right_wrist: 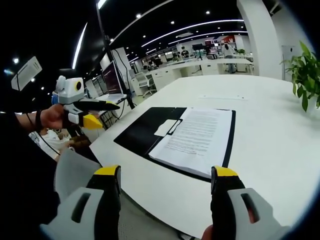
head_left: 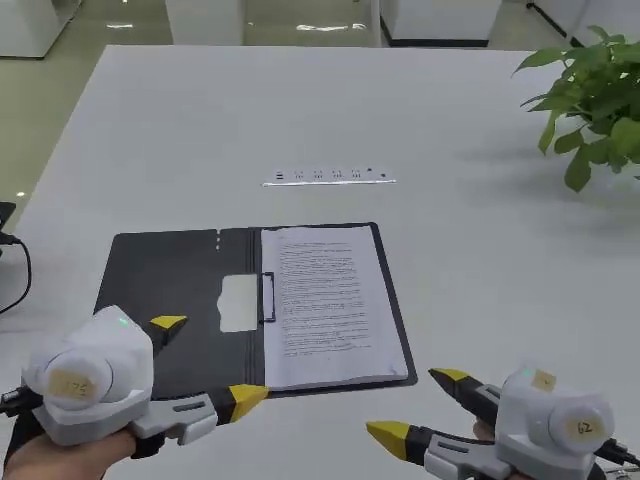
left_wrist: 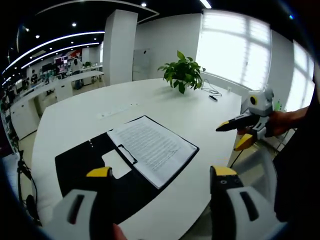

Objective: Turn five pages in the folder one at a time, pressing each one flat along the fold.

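On the white bench (head_left: 480, 260) an open black folder (head_left: 160, 290) lies flat just ahead of both tools. Its cover is spread to the left, and a stack of printed pages (head_left: 335, 300) rests on its right half, held by a clip (head_left: 268, 297) at the spine. A small white card (head_left: 238, 303) sits on the inside of the left cover, just beside that clip. Beyond the folder lies a white power strip (head_left: 330, 178), and a potted plant (head_left: 595, 100) stands at the far right.

The left tool (head_left: 210, 360) hovers by the folder's near left corner, its 2 jaws spread wide with nothing between them. The right tool (head_left: 418, 404) hangs off the near right corner, apart from the folder, equally wide open and empty.

The left half is bare but for the card, so none of the 5 pages looks turned. This reads as the approach to page 1.

The next move likely falls to the right tool. It would reach the free right edge of the top sheet, pinch 1 sheet alone and swing it over to the left. A jaw would then run along the fold beside the clip to press it flat. The main risk is catching 2 sheets at once, since the stack lies tight and thin.
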Motion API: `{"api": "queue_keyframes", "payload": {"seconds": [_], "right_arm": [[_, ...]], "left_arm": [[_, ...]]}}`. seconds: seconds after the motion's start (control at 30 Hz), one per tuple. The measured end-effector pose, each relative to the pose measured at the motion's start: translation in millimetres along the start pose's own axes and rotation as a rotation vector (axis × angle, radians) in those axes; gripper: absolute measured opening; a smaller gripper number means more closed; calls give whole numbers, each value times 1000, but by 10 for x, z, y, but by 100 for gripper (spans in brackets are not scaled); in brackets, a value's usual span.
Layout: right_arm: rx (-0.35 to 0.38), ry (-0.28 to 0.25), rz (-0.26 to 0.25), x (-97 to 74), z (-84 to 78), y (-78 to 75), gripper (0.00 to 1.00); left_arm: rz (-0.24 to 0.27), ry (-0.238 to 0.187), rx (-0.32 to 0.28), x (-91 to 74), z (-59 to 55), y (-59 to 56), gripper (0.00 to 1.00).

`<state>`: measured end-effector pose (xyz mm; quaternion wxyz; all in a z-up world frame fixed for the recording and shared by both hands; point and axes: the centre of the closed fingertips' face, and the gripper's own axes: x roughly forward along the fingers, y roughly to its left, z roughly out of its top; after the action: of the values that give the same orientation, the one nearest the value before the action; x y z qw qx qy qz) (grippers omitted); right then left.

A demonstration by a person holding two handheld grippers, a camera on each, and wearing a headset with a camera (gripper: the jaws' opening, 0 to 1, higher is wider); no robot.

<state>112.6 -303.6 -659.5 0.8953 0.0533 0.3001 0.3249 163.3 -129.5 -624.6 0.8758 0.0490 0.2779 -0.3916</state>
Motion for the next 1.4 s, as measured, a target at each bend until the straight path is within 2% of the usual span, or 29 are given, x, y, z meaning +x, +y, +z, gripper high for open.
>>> {"api": "queue_keyframes", "payload": {"seconds": [0.2, 0.37, 0.53, 0.63, 0.97, 1.1, 1.4], "right_arm": [[5, 3, 0, -7, -46, -54, 72], [-2, 14, 10, 12, -110, -58, 72], [-6, 22, 16, 8, -133, -54, 72], [2, 15, 13, 0, -130, -85, 72], [29, -2, -10, -60, -139, -169, 71], [37, -9, -19, -93, -145, -201, 71], [57, -8, -34, -137, -188, -275, 71]], "left_arm": [[-36, 13, 24, 176, -4, -142, 78], [-49, 18, 25, 306, -14, -190, 78], [-64, -7, -16, 432, 32, -231, 77], [-80, -3, -18, 518, 46, -268, 76], [-160, 25, 9, 1030, 154, -404, 74], [-185, 13, -1, 1212, 242, -478, 74], [-201, 42, 21, 1597, 239, -573, 73]]}}
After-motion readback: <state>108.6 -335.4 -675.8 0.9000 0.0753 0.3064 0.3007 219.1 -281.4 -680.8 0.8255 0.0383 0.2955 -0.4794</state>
